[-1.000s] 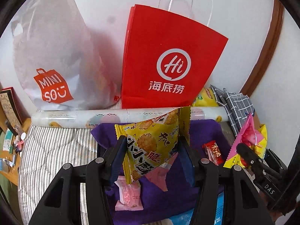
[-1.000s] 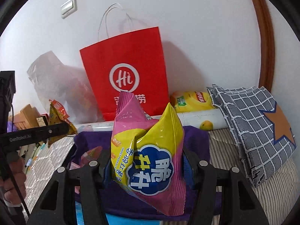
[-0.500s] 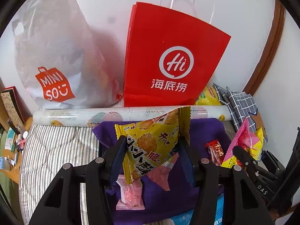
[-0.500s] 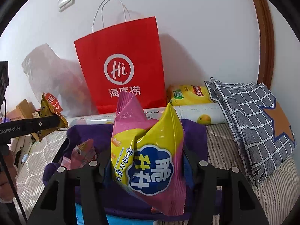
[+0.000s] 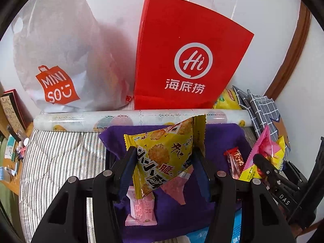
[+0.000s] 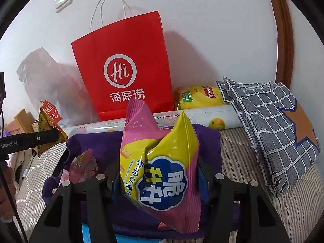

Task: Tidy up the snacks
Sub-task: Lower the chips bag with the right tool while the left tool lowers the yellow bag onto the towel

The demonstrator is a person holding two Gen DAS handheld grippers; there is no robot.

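Red bag [image 5: 188,56] nearer, two grippers, left gripper [image 5: 164,160], right gripper [image 6: 158,174], one packet each

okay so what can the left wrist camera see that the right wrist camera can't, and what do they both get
Only the left wrist view shows the small pink packet and the red candy bar on the purple cloth, plus the full white Miniso bag.

Only the right wrist view shows the wall switch and the whole checked cushion.

Both show the red paper bag, the patterned roll, and each gripper's snack: left gripper on the yellow cracker pack, right gripper on the pink chip bag.
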